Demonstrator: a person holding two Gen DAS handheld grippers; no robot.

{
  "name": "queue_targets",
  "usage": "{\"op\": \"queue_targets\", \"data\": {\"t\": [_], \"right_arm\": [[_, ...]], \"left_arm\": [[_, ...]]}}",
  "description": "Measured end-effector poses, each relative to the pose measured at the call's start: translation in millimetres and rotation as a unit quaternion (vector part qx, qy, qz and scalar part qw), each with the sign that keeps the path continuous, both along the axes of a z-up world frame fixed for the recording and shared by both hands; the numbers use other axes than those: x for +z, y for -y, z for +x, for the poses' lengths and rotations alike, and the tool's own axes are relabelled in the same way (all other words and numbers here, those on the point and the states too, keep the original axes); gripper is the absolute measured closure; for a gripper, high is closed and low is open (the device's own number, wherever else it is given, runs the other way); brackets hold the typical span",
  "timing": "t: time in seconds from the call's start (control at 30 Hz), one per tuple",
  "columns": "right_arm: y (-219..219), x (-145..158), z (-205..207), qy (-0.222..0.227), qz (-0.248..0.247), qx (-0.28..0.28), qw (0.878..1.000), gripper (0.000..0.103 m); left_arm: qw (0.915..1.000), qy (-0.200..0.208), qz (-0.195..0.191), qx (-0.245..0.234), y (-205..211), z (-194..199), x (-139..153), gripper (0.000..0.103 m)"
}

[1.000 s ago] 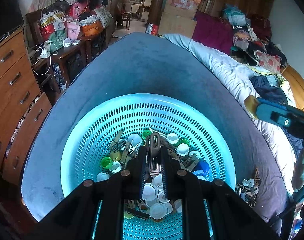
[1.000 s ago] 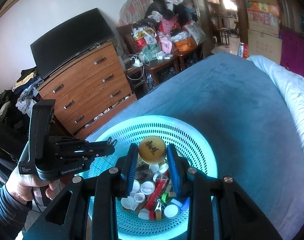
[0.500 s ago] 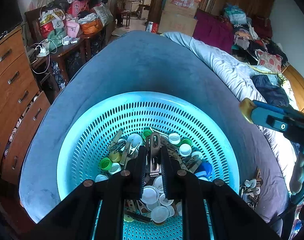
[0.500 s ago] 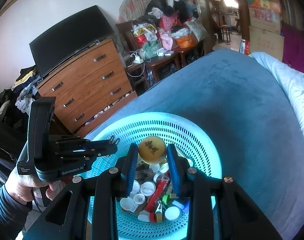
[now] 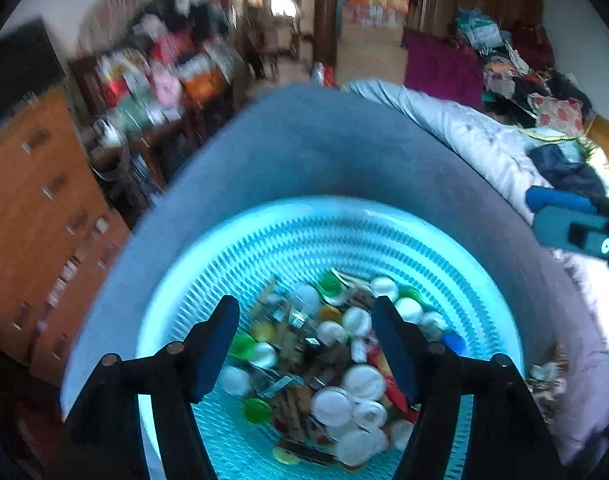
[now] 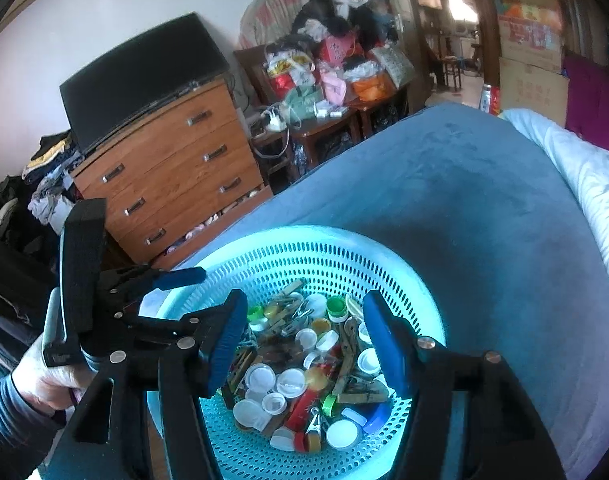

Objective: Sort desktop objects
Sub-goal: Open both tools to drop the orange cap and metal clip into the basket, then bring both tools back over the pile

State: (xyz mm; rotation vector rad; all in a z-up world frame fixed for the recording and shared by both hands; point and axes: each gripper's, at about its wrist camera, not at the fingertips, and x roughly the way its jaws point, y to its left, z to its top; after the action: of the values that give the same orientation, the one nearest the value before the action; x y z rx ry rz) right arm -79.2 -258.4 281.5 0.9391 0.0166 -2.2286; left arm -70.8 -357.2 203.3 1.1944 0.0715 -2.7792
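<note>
Two hand-held tools hang over a turquoise perforated basket point(image 6: 404, 264) that sits on a blue-covered bed point(image 6: 484, 200), midway through a sorting job. Left of the basket stands a wooden chest of drawers point(image 6: 172, 176), seen from the right wrist. Left of the basket's centre, the left tool point(image 5: 304, 344) has its fingers spread wide apart with nothing between them, above a jumble of white and green bottle caps point(image 5: 364, 380), wooden clothespegs and a red tube. The left wrist view is smeared by motion, so finer detail there cannot be told. Toward the basket's right, the right tool point(image 6: 304, 344) is likewise spread wide and empty, poised over the same heap of caps point(image 6: 292, 384) and pegs point(image 6: 344, 360). Judged from this, both tools are between picks, choosing the next item. The next move would call for lowering onto one piece and closing without dragging neighbours.
</note>
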Motion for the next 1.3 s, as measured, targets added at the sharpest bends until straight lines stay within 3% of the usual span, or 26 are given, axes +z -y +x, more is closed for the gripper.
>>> {"op": "queue_targets", "data": {"t": [0.07,0.17,0.3,0.43,1.03,1.17,1.3], "right_arm": [[-7.7,4.1,11.4,-0.023,-0.008,-0.004,1.000,0.043],[-20.7,8.5,33.2,-0.055,-0.011,-0.007,0.998,0.043],[-41.7,11.1,58.9,-0.078,-0.016,-0.017,0.997,0.042],[-65.8,14.2,90.4,-0.108,-0.016,-0.035,0.993,0.032],[-196.1,6.5,155.4,-0.111,-0.042,-0.125,0.985,0.022],[-238.9,-9.2,169.2,-0.102,-0.044,-0.156,0.981,0.021],[-291.0,-41.2,186.1,-0.078,-0.030,-0.197,0.977,0.021]], "left_arm": [[0.9985,-0.046,-0.031,0.005,-11.5,16.3,10.0,0.033],[0.9940,-0.082,-0.072,0.002,-31.1,33.9,18.8,0.033],[0.9885,-0.111,-0.102,0.005,-53.0,50.8,28.5,0.033],[0.9850,-0.121,-0.123,-0.001,-75.3,62.8,33.6,0.032],[0.9838,-0.122,-0.116,-0.061,-186.9,69.2,54.0,0.032],[0.9852,-0.108,-0.104,-0.084,-214.2,63.7,44.1,0.032],[0.9880,-0.078,-0.058,-0.120,-243.7,62.6,18.0,0.032]]}}
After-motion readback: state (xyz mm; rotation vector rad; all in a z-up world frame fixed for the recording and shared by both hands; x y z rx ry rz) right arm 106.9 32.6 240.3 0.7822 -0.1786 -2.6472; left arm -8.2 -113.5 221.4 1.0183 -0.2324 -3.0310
